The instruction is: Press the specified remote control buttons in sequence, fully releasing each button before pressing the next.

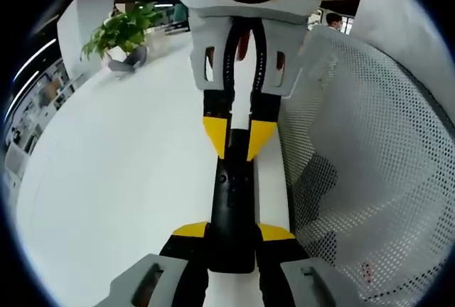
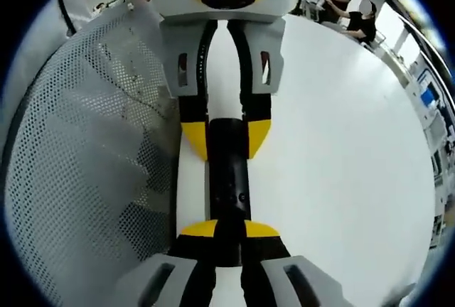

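While the long black plastic remote control [image 1: 231,207] lies above the white desk [image 1: 121,179], the left claw [image 1: 233,232] and right claw [image 2: 229,229] each hold one end.

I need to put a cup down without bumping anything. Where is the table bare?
Bare white table lies between the remote and the potted plant. It is crowded along the remote, with both tongs clamped on it and the mesh chair back close alongside.
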